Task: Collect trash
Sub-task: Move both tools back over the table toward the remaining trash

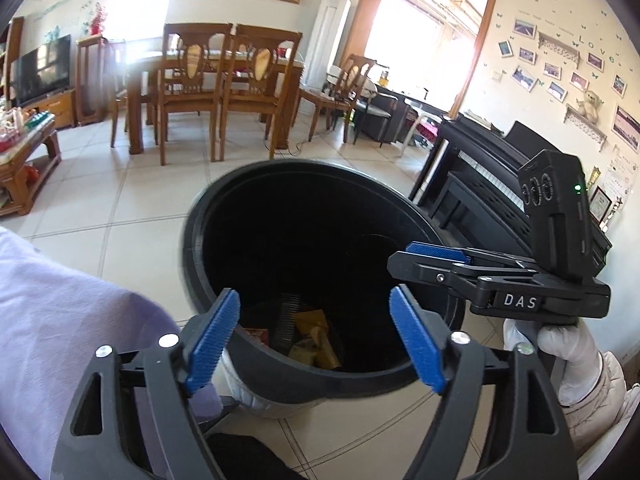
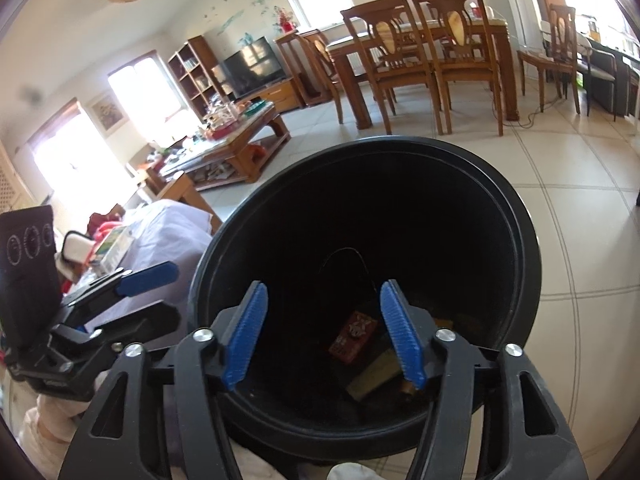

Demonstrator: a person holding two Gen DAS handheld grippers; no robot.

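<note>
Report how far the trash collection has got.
Done: a red packet and yellow wrappers lie at the bottom of the black bin. In hand: nothing; left tongs and right tongs hang open over it. Left: cannot tell from these views.

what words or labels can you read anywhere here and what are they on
"DAS": white letters on the black body of the right claw, seen from the left wrist.
"LOVE": green letters on the wall above the photo frames.
Red packet in the black trash bin: print too blurred to read.
Framed certificate: too small to read.
</note>
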